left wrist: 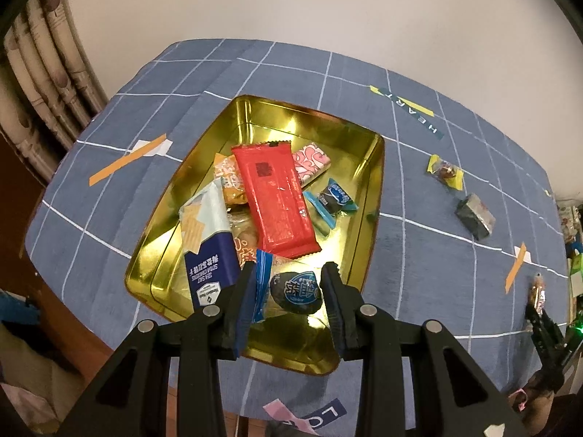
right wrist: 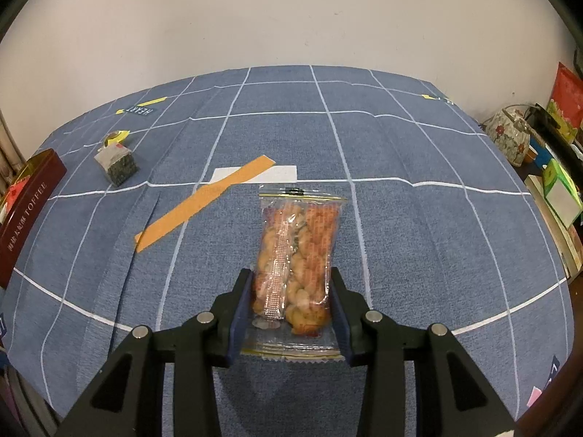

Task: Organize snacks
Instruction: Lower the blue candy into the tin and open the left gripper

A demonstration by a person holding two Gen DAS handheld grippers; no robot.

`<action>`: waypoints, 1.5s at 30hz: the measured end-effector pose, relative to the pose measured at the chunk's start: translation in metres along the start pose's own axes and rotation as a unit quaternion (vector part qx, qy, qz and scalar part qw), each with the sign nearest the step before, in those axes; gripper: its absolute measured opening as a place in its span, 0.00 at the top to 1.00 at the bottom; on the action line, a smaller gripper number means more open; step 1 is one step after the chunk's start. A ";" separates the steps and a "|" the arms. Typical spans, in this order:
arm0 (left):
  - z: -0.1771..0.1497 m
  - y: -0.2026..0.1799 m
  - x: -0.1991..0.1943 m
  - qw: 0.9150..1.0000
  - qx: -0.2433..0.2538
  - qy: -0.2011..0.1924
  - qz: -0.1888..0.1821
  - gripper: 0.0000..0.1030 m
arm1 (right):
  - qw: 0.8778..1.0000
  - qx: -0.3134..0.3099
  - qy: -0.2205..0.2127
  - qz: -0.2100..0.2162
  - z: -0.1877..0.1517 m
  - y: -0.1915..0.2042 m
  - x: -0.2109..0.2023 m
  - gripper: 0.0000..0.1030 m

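The left gripper (left wrist: 288, 293) hangs over the near end of a gold tin (left wrist: 368, 167) and clasps a clear-wrapped dark round snack (left wrist: 297, 291) with a blue label between its fingers. The tin's long axis runs near to far on the worktop (left wrist: 430, 255). Inside it, a red packet (left wrist: 277, 200) lies lengthwise on top of the pile, its long axis pointing far and slightly left; a blue-and-white cracker pack (left wrist: 209, 240) slants along the left side, and a small blue-wrapped sweet (left wrist: 333, 198) sits to the right.

The right gripper (right wrist: 291, 291) grasps a clear peanut bag (right wrist: 297, 258) by its near half. The bag's long axis points straight away, its far end resting on the blue checked cloth (right wrist: 419, 218).

On the cloth lie an orange tape strip (right wrist: 204, 202), a dark wrapped block (right wrist: 118, 162) and a yellow-wrapped candy (right wrist: 116, 137) at far left. A plain pale wall rises behind; cluttered shelves stand at right.
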State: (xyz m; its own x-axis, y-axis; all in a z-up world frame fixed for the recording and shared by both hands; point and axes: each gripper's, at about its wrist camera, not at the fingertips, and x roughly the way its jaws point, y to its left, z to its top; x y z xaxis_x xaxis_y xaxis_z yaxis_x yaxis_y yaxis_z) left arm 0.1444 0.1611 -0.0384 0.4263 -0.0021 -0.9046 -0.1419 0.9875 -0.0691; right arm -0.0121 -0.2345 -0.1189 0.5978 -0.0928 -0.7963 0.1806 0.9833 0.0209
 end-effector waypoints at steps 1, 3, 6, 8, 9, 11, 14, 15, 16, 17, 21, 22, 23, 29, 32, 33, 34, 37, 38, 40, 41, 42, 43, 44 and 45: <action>0.000 -0.001 0.002 1.000 0.001 0.001 0.002 0.69 | 1.000 0.000 0.000 0.000 0.000 0.000 0.000 0.60; 0.000 -0.003 0.005 1.000 0.005 0.002 0.006 0.69 | 1.000 -0.001 -0.001 0.000 0.000 0.000 0.000 0.60; 0.000 -0.005 0.010 1.000 0.008 0.006 0.007 0.69 | 1.000 -0.001 -0.001 0.000 0.000 0.000 0.000 0.60; 0.000 -0.006 0.012 1.000 0.010 0.007 0.010 0.69 | 1.000 -0.001 -0.001 0.000 0.000 0.000 0.000 0.60; 0.000 -0.006 0.013 1.000 0.010 0.008 0.010 0.69 | 1.000 -0.002 -0.001 0.000 0.000 0.000 0.000 0.60; 0.001 -0.006 0.015 1.000 0.010 0.009 0.010 0.69 | 1.000 -0.001 -0.001 0.000 0.000 0.000 0.000 0.60; 0.001 -0.006 0.016 1.000 0.010 0.011 0.010 0.69 | 1.000 -0.001 -0.001 0.000 0.000 0.000 0.000 0.60; 0.001 -0.007 0.017 1.000 0.010 0.012 0.011 0.69 | 1.000 -0.001 -0.001 0.000 0.000 0.000 0.000 0.60; 0.001 -0.007 0.017 1.000 0.010 0.012 0.011 0.69 | 1.000 -0.001 -0.001 0.000 0.000 0.000 0.000 0.60; 0.001 -0.008 0.017 1.000 0.011 0.012 0.012 0.69 | 1.000 -0.001 -0.001 0.000 0.000 0.000 0.000 0.60; 0.001 -0.009 0.019 1.000 0.013 0.014 0.012 0.69 | 1.000 -0.001 -0.001 -0.001 0.000 0.000 0.000 0.60; 0.001 -0.009 0.020 1.000 0.013 0.015 0.013 0.69 | 1.000 -0.001 -0.001 -0.001 0.000 0.000 0.000 0.60; 0.001 -0.010 0.020 1.000 0.014 0.015 0.013 0.68 | 1.000 -0.001 -0.001 -0.001 0.000 0.000 0.000 0.60; 0.001 -0.013 0.023 1.000 0.019 0.017 0.016 0.68 | 1.000 -0.001 -0.001 -0.001 0.000 0.000 0.000 0.60; 0.000 -0.014 0.024 0.999 0.022 0.017 0.020 0.68 | 1.000 -0.001 -0.001 -0.001 0.000 0.000 0.000 0.60; 0.000 -0.014 0.024 0.999 0.023 0.018 0.020 0.68 | 1.000 -0.001 -0.001 -0.001 0.000 0.000 0.000 0.60; 0.000 -0.014 0.025 0.999 0.022 0.018 0.020 0.68 | 1.000 -0.001 -0.001 -0.001 0.000 0.000 0.000 0.60; 0.000 -0.014 0.025 0.999 0.022 0.017 0.021 0.69 | 1.000 -0.001 -0.001 -0.001 0.000 0.000 0.000 0.60; 0.000 -0.014 0.025 0.999 0.022 0.017 0.021 0.69 | 1.000 -0.001 -0.001 -0.001 0.000 0.000 0.000 0.60; 0.000 -0.013 0.024 0.999 0.022 0.017 0.021 0.69 | 1.000 -0.001 -0.001 -0.001 0.000 0.000 0.000 0.60; 0.000 -0.014 0.024 0.999 0.023 0.016 0.022 0.69 | 1.000 -0.001 -0.001 -0.001 0.000 0.000 0.000 0.60; 0.000 -0.014 0.024 0.999 0.024 0.016 0.023 0.69 | 1.000 -0.001 -0.001 -0.001 0.000 0.000 0.000 0.60; 0.000 -0.014 0.024 0.999 0.025 0.015 0.024 0.69 | 1.000 -0.001 -0.001 -0.001 0.000 0.000 0.000 0.60; 0.000 -0.015 0.023 0.999 0.027 0.013 0.026 0.69 | 1.000 -0.001 -0.001 -0.001 0.000 0.000 0.000 0.60; -0.001 -0.015 0.022 0.999 0.028 0.011 0.030 0.69 | 1.000 -0.001 -0.001 -0.001 0.000 0.000 0.000 0.60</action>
State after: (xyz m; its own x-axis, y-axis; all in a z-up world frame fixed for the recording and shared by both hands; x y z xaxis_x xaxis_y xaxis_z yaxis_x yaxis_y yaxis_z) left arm 0.1551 0.1464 -0.0571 0.3995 0.0542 -0.9151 -0.1169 0.9931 0.0078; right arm -0.0126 -0.2342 -0.1191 0.5993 -0.0951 -0.7948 0.1804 0.9834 0.0183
